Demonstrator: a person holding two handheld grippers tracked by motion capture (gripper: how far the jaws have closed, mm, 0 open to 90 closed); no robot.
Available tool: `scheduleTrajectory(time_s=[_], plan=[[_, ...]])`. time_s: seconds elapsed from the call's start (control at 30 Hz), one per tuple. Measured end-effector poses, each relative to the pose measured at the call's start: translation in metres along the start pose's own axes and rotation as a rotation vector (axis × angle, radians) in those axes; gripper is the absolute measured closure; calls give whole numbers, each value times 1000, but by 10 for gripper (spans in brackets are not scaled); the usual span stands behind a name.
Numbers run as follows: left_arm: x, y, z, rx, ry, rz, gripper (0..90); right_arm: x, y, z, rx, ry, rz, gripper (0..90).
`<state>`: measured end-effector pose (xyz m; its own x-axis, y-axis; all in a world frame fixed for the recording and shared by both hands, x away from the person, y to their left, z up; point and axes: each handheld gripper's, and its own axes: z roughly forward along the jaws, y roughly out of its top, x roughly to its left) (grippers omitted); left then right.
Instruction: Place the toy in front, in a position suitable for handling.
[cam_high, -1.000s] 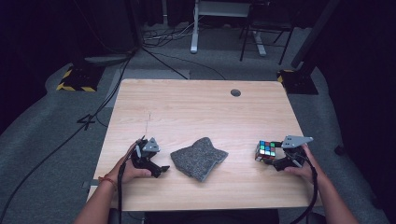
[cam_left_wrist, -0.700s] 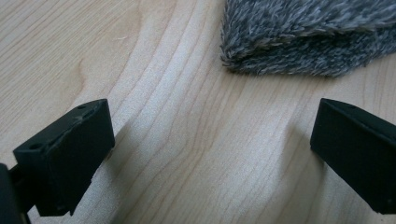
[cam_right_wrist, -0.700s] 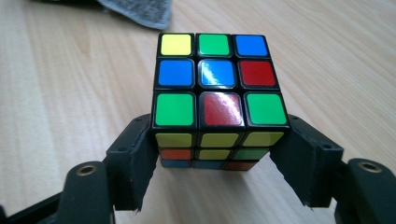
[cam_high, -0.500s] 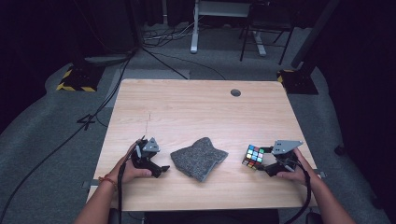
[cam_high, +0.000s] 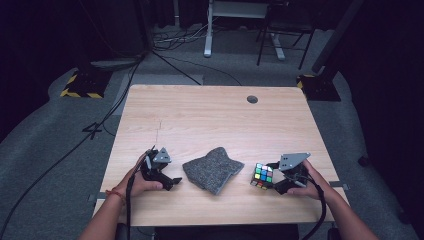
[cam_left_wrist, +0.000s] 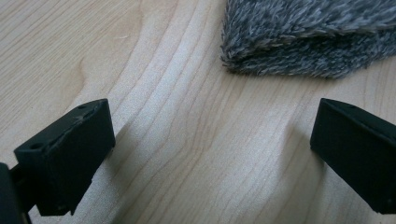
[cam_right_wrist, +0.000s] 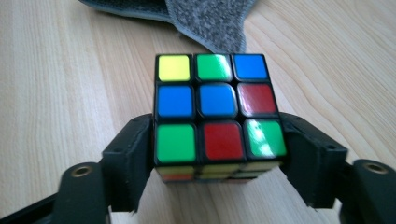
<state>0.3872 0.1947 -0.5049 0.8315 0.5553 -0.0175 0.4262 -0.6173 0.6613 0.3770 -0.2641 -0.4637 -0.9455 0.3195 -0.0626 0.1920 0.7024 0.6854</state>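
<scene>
A scrambled Rubik's cube (cam_high: 263, 175) (cam_right_wrist: 217, 109) stands on the wooden table (cam_high: 210, 115) at the front right. My right gripper (cam_high: 267, 179) (cam_right_wrist: 217, 154) is shut on it; the jaws have just been closing, and they press on its two lower sides. A folded grey fuzzy cloth (cam_high: 213, 169) (cam_right_wrist: 205, 18) lies just left of the cube. At the front left my left gripper (cam_high: 174, 181) (cam_left_wrist: 212, 140) rests low over the table, open with bare wood between its jaws, and the cloth's edge (cam_left_wrist: 313, 37) lies a little ahead of it.
A round cable hole (cam_high: 252, 99) sits near the table's far right edge. Behind the table are desk legs (cam_high: 207, 30), cables on the grey floor and a yellow-black striped base (cam_high: 80, 87). The table's far half is bare wood.
My right gripper has slid left along the table's front with the cube between its jaws, ending close to the cloth. The left gripper and the cloth have stayed put.
</scene>
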Motion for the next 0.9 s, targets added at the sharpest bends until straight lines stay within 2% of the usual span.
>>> scheduleTrajectory(time_s=[0.07, 0.2, 0.23, 0.33, 0.37, 0.47, 0.5, 0.53, 0.87, 0.9], plan=[[0, 0, 0, 0, 0, -1, 2, 1, 5, 3, 23, 3, -10, 265], [0, 0, 0, 0, 2, -1, 2, 2, 9, 9, 33, 2, 0, 238], [-1, 0, 0, 0, 2, -3, 2, 1, 9, 16, 53, 8, 12, 238], [-1, 0, 0, 2, 2, -6, 1, -2, 8, 24, 103, 7, 3, 204], [-1, 0, 0, 0, 2, -4, 1, -4, 7, 27, 105, 17, 9, 190], [-1, 1, 0, 0, 1, -3, 1, -8, 6, 31, 90, 32, 23, 216], [-1, 1, 0, 0, 1, -3, 1, -7, 6, 31, 76, 34, 21, 246], [-1, 1, 1, -1, 1, -2, 1, -7, 5, 31, 58, 41, 14, 321], [-1, 1, 1, 0, 4, -5, 1, -3, -1, 28, 19, 26, 2, 336], [-2, 3, 2, 1, 11, -15, 0, -3, -2, 27, 10, 24, 0, 337]])
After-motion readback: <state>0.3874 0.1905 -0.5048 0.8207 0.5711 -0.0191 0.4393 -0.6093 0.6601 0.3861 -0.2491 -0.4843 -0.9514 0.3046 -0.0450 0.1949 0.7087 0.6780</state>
